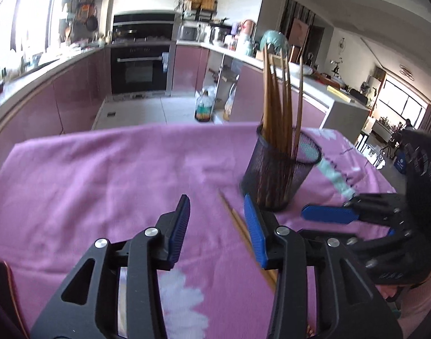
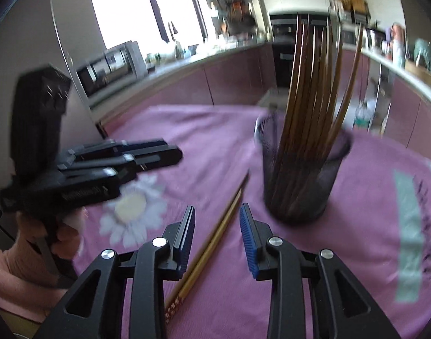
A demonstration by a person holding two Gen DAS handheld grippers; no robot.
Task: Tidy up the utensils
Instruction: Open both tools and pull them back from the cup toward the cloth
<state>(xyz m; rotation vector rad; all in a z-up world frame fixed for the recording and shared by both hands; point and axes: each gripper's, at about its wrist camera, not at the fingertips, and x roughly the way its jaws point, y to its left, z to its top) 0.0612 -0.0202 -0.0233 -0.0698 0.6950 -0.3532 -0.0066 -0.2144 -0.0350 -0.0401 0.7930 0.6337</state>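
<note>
A black mesh holder (image 1: 281, 169) stands on the pink tablecloth (image 1: 102, 169) with several wooden chopsticks (image 1: 277, 99) upright in it; it also shows in the right wrist view (image 2: 303, 175). A pair of chopsticks (image 1: 240, 226) lies flat on the cloth in front of the holder, also seen in the right wrist view (image 2: 215, 243). My left gripper (image 1: 216, 214) is open and empty, its right finger beside the loose pair. My right gripper (image 2: 216, 220) is open, its fingers on either side of the pair just above it. The right gripper (image 1: 328, 214) shows in the left view, the left gripper (image 2: 147, 152) in the right.
Purple kitchen cabinets and a black oven (image 1: 142, 65) stand beyond the table's far edge. Bottles (image 1: 205, 106) sit on the floor. A white daisy print (image 2: 133, 206) marks the cloth. A hand in a pink sleeve (image 2: 31, 260) holds the left gripper.
</note>
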